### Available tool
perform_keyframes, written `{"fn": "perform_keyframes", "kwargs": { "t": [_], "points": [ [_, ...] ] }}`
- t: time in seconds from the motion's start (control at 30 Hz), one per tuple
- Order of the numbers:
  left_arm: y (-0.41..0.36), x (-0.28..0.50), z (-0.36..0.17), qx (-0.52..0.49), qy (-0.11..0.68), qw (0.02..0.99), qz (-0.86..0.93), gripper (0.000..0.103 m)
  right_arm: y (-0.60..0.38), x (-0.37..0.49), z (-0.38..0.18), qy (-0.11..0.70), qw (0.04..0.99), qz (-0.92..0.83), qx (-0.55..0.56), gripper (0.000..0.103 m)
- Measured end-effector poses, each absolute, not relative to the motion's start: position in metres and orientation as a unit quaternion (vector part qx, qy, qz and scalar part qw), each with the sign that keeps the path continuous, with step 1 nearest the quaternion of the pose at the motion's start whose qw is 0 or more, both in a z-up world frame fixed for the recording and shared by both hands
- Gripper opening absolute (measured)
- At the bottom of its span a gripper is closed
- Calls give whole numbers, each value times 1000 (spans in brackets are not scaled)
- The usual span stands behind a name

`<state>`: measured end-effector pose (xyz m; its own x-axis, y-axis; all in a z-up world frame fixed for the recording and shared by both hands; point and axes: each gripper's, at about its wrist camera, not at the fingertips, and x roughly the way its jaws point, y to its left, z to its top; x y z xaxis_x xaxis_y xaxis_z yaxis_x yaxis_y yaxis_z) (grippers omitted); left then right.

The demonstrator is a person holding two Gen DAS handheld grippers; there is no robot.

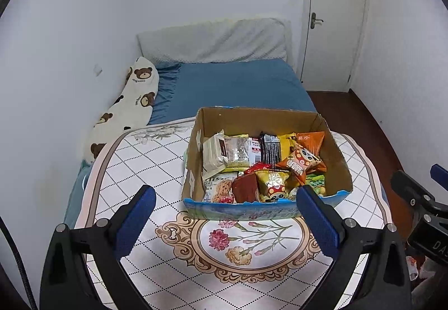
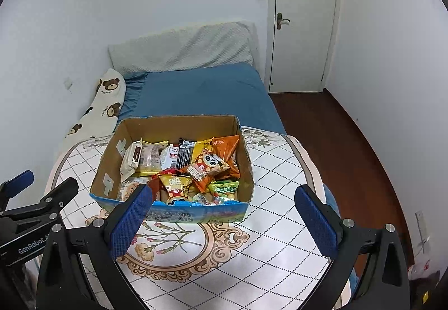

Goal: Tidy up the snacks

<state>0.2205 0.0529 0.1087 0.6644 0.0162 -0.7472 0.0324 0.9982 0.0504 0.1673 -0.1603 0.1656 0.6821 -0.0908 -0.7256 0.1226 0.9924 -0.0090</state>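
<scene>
A cardboard box [image 1: 266, 119] crammed with snacks [image 1: 263, 167] sits on a round table [image 1: 145, 158] at the foot of a bed [image 1: 238, 85]: pale biscuit packs at left, black and yellow bars in the middle, an orange bag [image 1: 310, 140] and panda packets at right. The left gripper [image 1: 225, 221] hangs before the box, tilted down, jaws wide apart and empty. The right gripper [image 2: 224, 221] beside it matches, also spread and holding nothing. Bare tablecloth lies left and right of the box, which sits near the table's far edge.
</scene>
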Motion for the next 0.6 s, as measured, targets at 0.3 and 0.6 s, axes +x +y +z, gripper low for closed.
{"fn": "perform_keyframes", "kwargs": {
  "t": [0.3, 0.6],
  "points": [
    [53, 223, 106, 27, 412, 911, -4, 103, -164, 171, 161, 397, 915, -61, 23, 103],
    [51, 223, 107, 29, 412, 911, -4, 103, -166, 171, 158, 403, 913, -63, 28, 103]
  ]
}}
